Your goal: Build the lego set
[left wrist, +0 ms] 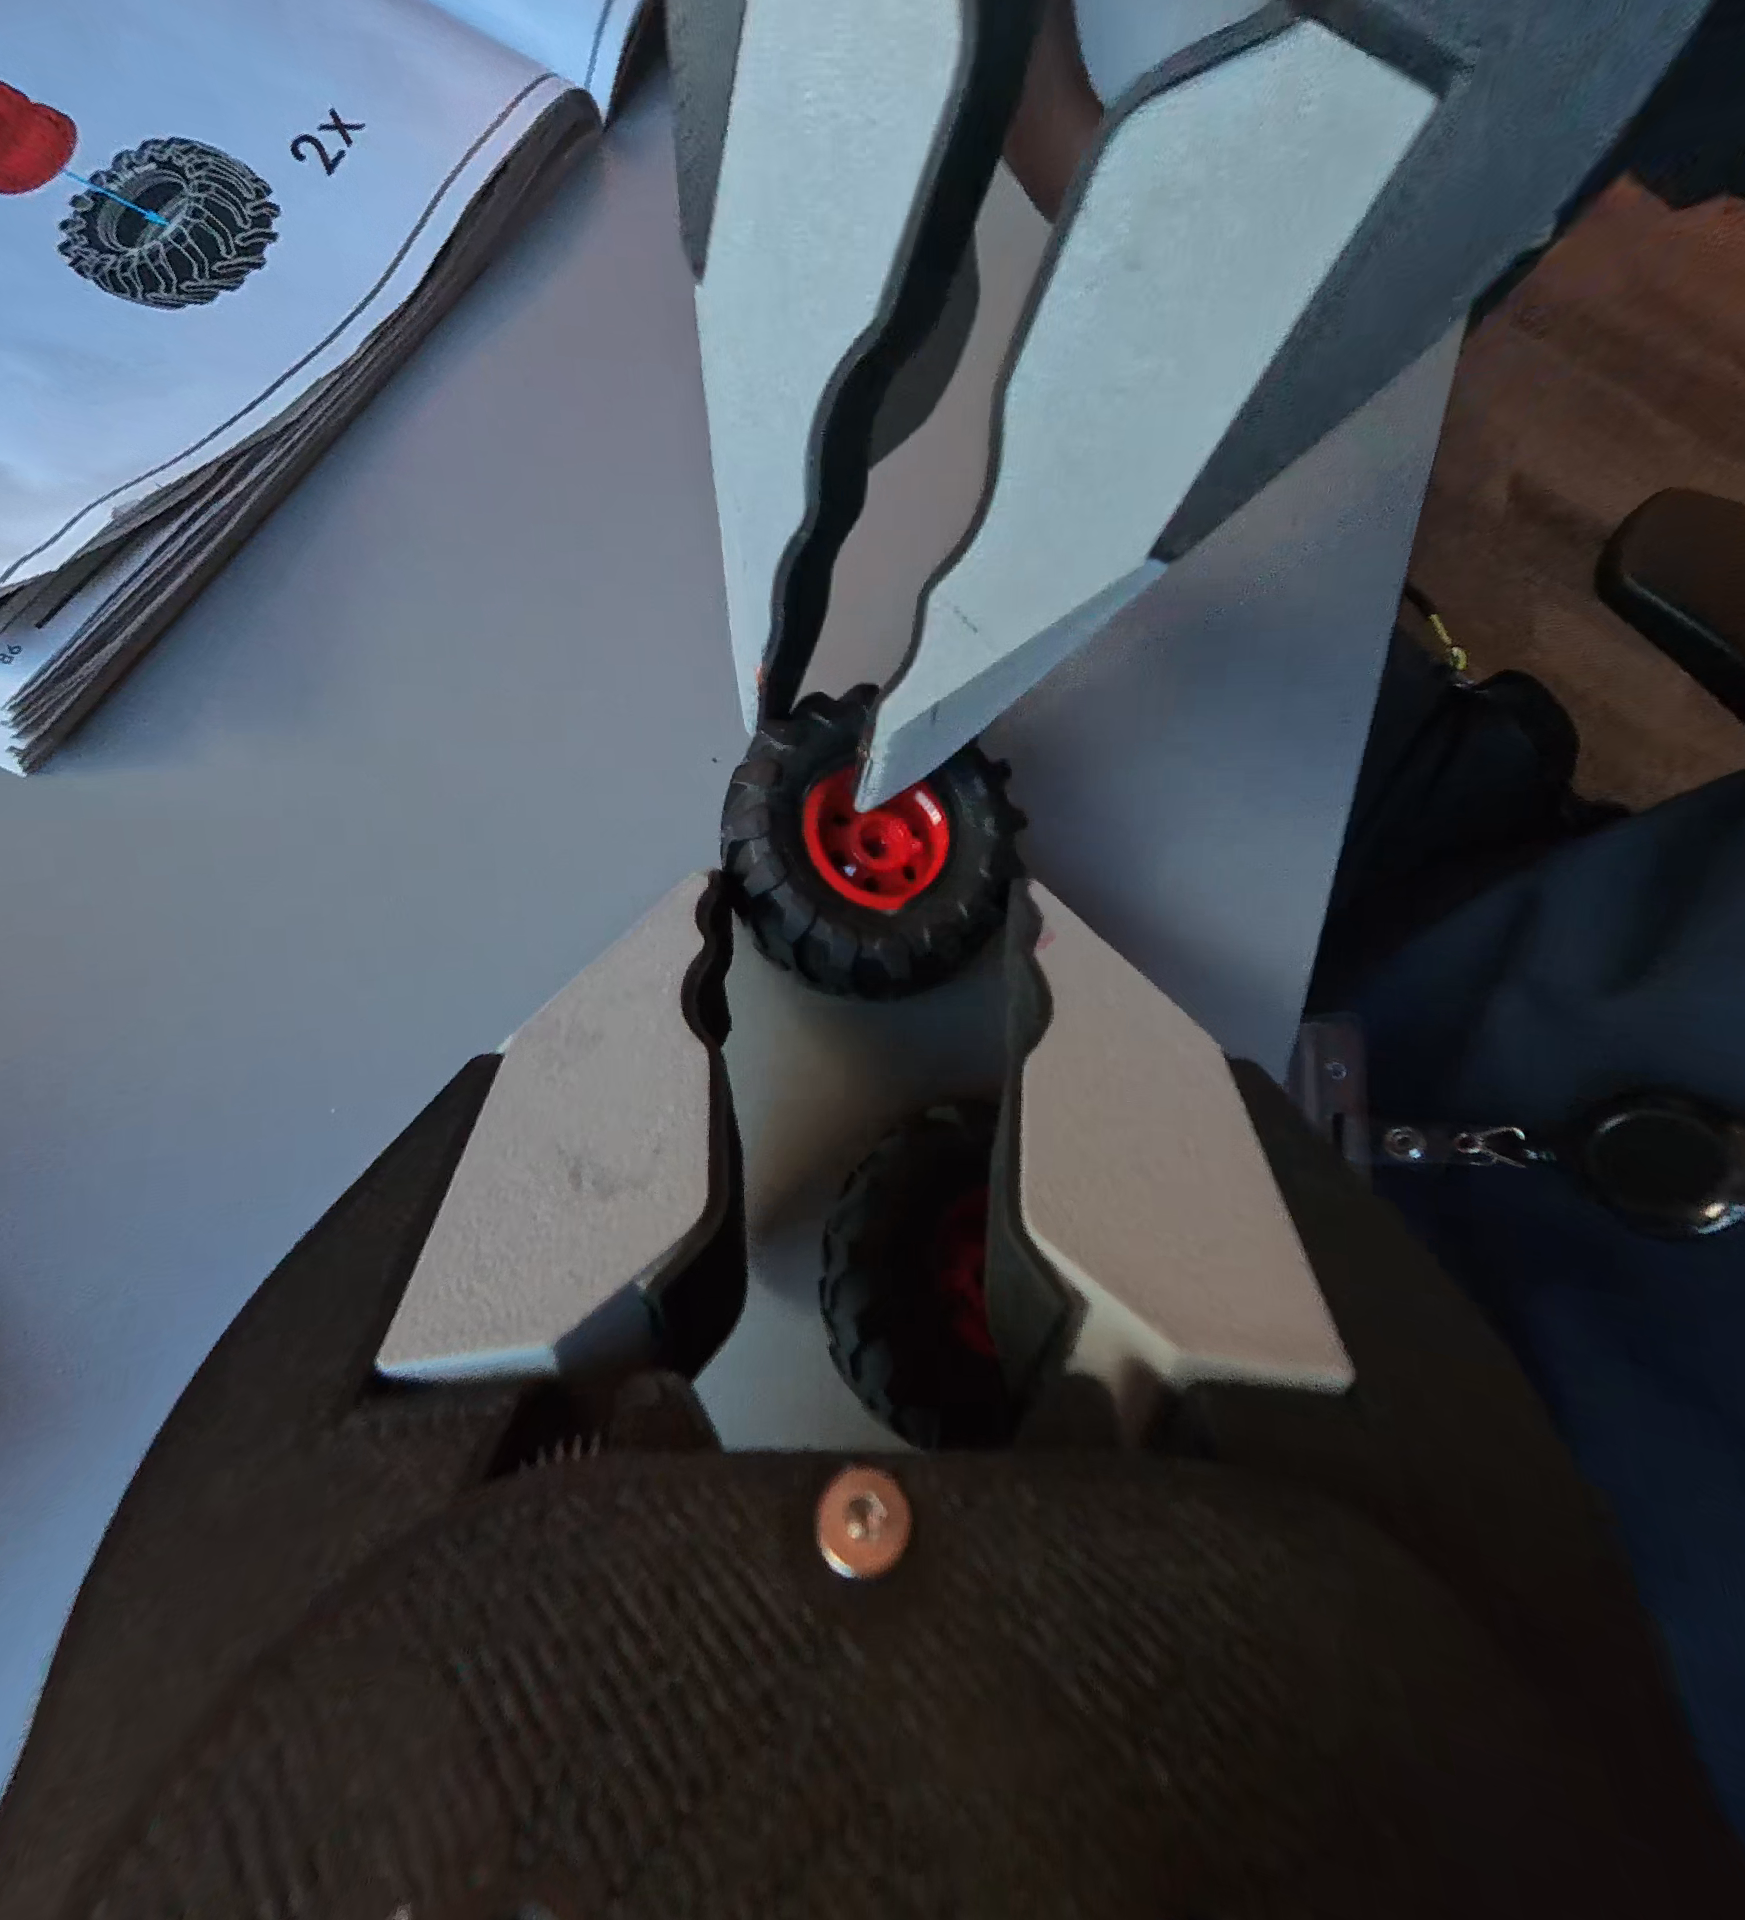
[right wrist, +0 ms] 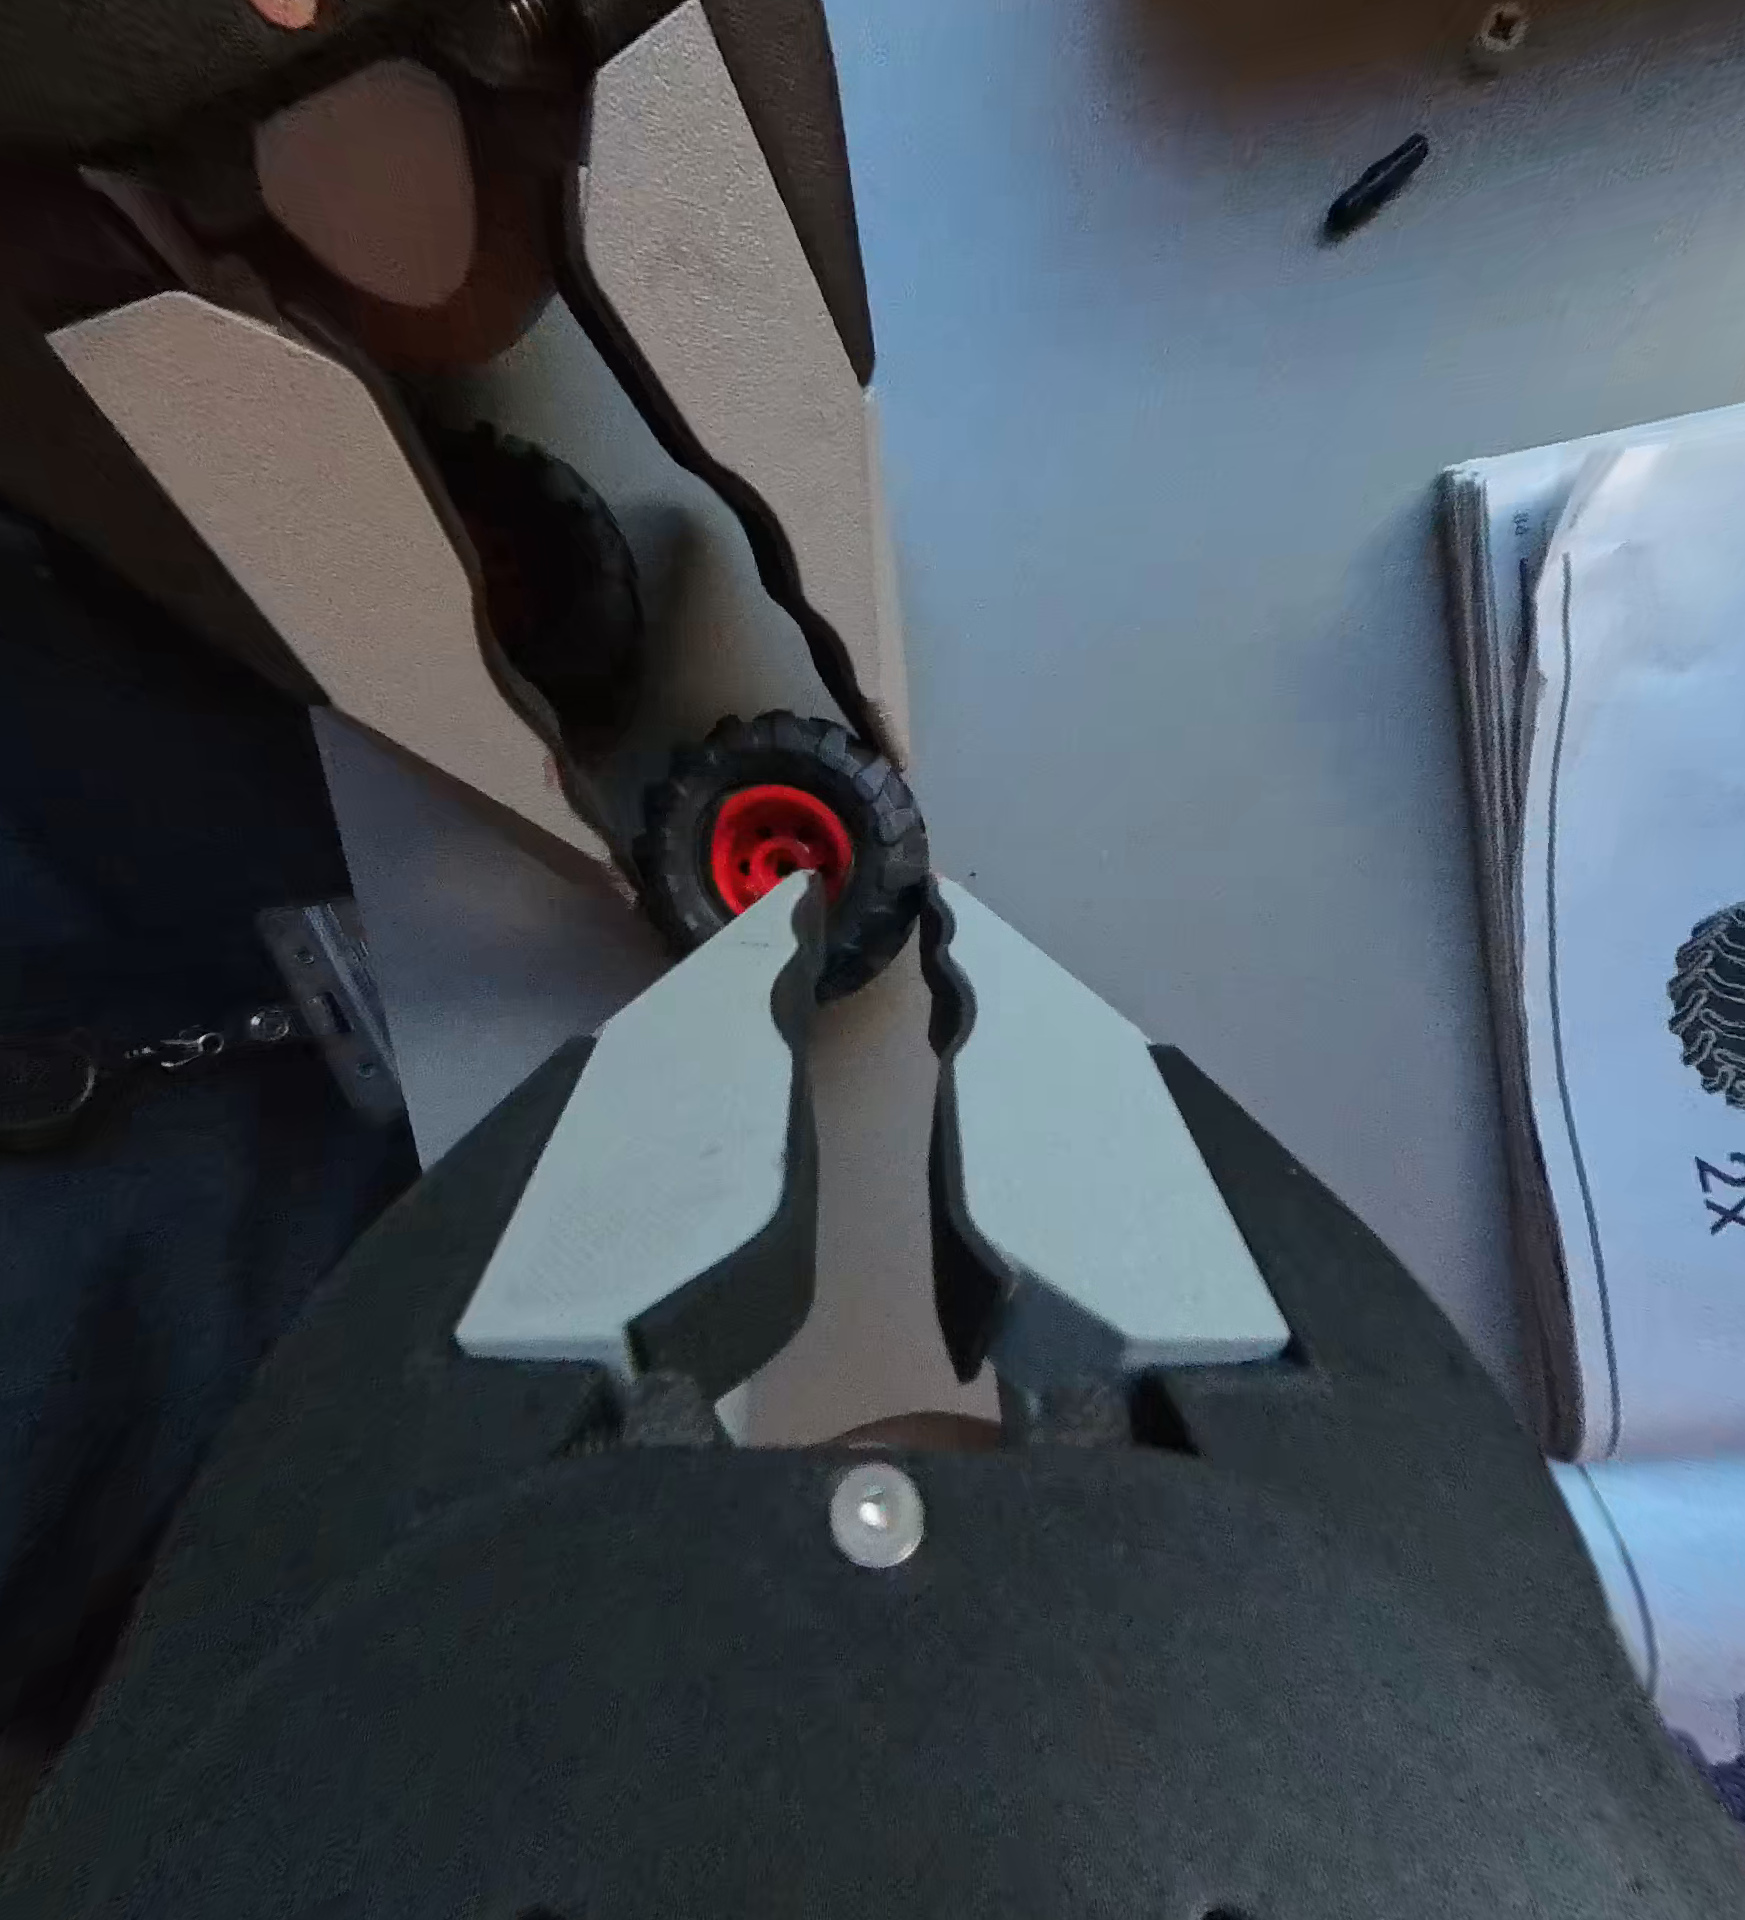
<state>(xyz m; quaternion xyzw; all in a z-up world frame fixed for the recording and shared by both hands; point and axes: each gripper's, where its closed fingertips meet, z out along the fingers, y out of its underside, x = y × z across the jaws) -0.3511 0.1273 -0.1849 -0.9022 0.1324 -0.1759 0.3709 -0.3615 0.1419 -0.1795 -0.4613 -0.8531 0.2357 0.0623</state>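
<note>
Grey and smooth, the tabletop [left wrist: 348,883] fills most of both wrist views, with brown carpet past its edge at the upper right of the left view. An instruction booklet [left wrist: 120,416] lies open on the table at the far left of that view; the same booklet sits along the right edge of the right view, its page showing a drawing of a red hub and a black tyre.

Near the middle of both views a small wheel [left wrist: 873,847], a knobbly black tyre [right wrist: 889,810] around a red hub [right wrist: 780,847], is gripped from two sides at once. The left gripper [left wrist: 868,904] reaches up from the bottom of its own view, its fingers clamped on the tyre's tread, one on each side. The right gripper [right wrist: 863,894] comes in from the opposite side: one fingertip [right wrist: 795,888] sits in the red hub and the other lies against the outer tread, so the fingers pinch the tyre wall between them. In the left view that same gripper descends from the top of the picture, its pale fingers narrowing down to the wheel.

A second wheel [left wrist: 909,1278], also black with a red hub, lies on the table behind the left gripper's fingers, partly hidden by them. A small black pin-like piece [right wrist: 1377,187] lies alone at the far side of the table in the right view. A person in dark clothing, with a retractable badge reel [left wrist: 1668,1164] clipped on, sits at the table's edge.
</note>
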